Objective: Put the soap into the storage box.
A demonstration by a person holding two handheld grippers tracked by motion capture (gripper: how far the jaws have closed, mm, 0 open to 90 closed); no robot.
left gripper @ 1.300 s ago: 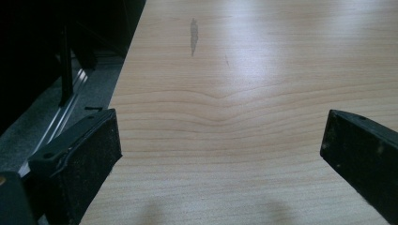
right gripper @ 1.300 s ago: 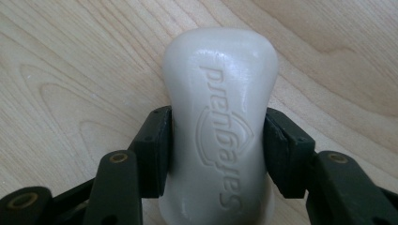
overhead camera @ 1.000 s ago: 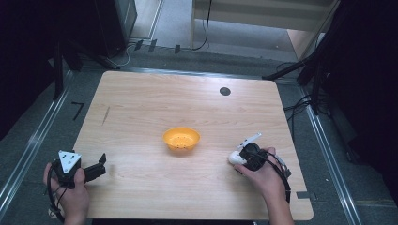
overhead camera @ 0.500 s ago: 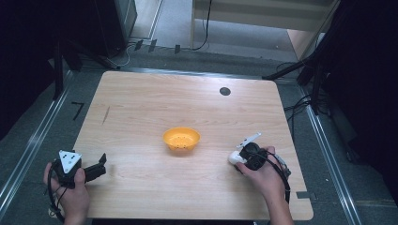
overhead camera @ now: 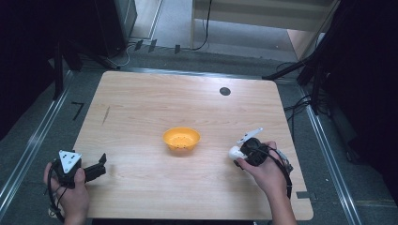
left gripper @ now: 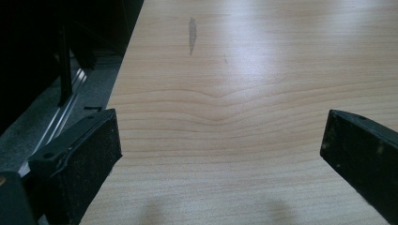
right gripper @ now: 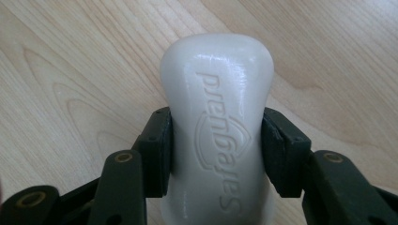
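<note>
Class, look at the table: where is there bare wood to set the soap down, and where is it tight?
Bare wood spans the far half of the table, between the orange bowl and the black disc, and between bowl and left gripper. It is tighter between bowl and soap, clamped in the right gripper.

White embossed soap bar (right gripper: 217, 126) clamped at its waist above the tabletop.

A pale wooden table (overhead camera: 141, 108) with rounded corners carries an orange bowl (overhead camera: 181, 138) near its centre; a small dark disc (overhead camera: 225, 91) lies toward its far edge.
</note>
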